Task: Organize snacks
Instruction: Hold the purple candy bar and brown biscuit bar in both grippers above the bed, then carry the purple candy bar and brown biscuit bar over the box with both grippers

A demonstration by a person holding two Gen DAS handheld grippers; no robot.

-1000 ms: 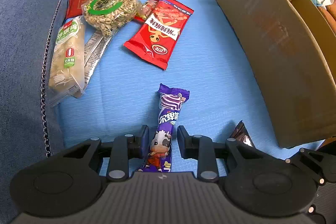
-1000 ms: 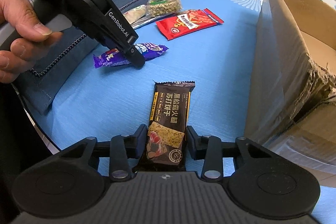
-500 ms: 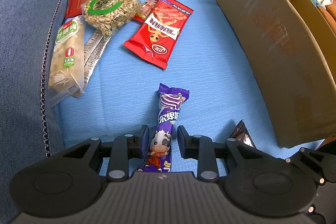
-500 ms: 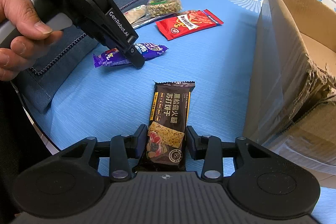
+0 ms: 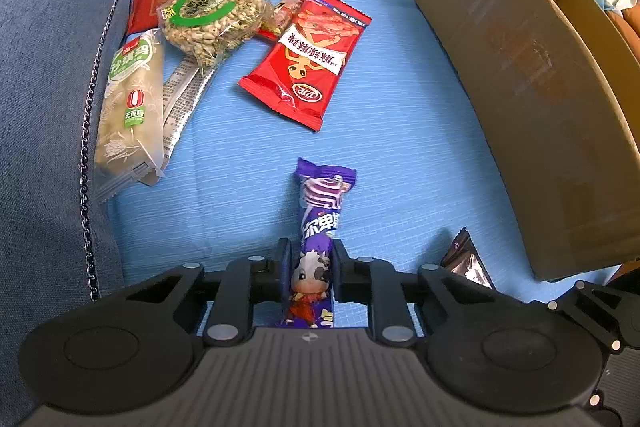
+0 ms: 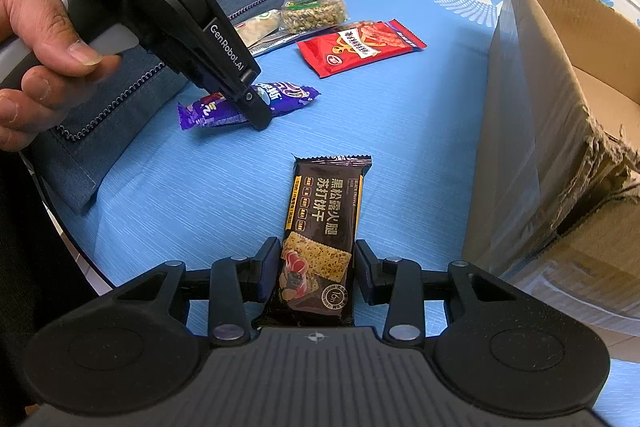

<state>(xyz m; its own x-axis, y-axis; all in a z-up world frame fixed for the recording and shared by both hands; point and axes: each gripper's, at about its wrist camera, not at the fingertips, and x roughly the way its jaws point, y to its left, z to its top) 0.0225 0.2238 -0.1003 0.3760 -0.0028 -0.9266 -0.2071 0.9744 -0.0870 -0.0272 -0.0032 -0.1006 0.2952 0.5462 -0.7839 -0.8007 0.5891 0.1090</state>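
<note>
Left gripper (image 5: 310,259): we see its jaws just closed in, pads pressing the purple bar (image 5: 320,219) lying on the blue cloth (image 5: 400,147); pointed steeply down | right gripper (image 6: 316,267): narrow gap, straddling the dark cracker pack (image 6: 324,227); we cannot tell contact | box (image 6: 560,147) beside it
</note>
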